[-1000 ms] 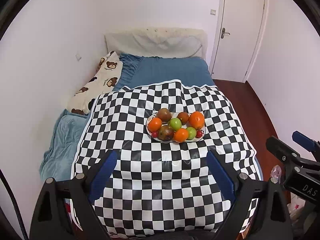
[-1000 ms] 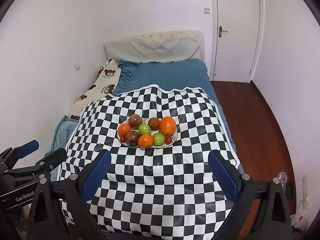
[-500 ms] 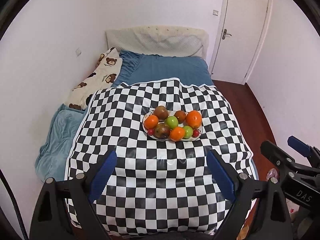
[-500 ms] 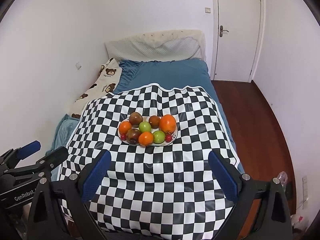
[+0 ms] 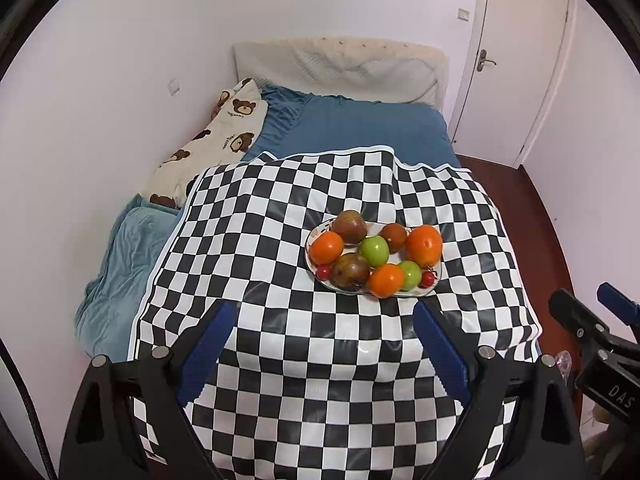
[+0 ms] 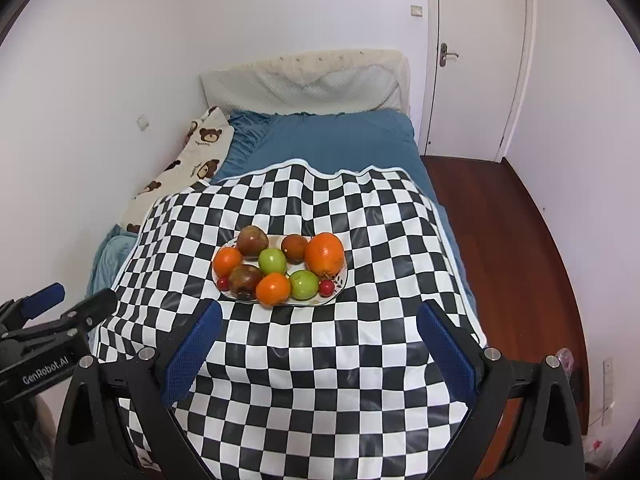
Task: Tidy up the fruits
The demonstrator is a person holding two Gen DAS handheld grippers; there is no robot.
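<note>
A white oval plate (image 5: pixel 435 278) (image 6: pixel 342 276) rests on a black-and-white checkered cloth (image 5: pixel 304 360) (image 6: pixel 320 360) spread over a bed. On it lie oranges (image 5: pixel 425 245) (image 6: pixel 325 254), green apples (image 5: pixel 375 251) (image 6: pixel 272 261), brownish-red fruits (image 5: pixel 351 270) (image 6: pixel 252 241) and small red ones (image 5: pixel 427 278) (image 6: pixel 326 287). My left gripper (image 5: pixel 323 322) hangs open above the cloth, short of the plate. My right gripper (image 6: pixel 319 322) is also open with nothing between its fingers, just before the plate's near rim.
The bed has a blue sheet (image 5: pixel 360 128), a bear-print pillow (image 5: pixel 216 140) by the left wall and a padded headboard (image 6: pixel 304 80). A white door (image 6: pixel 476 56) and brown wood floor (image 6: pixel 520 240) lie to the right. Each gripper shows at the other view's edge.
Both grippers have come closer to the plate and lower, so the fruit looks larger. In the left view the plate has slid to the right. The jaws stayed wide apart.
</note>
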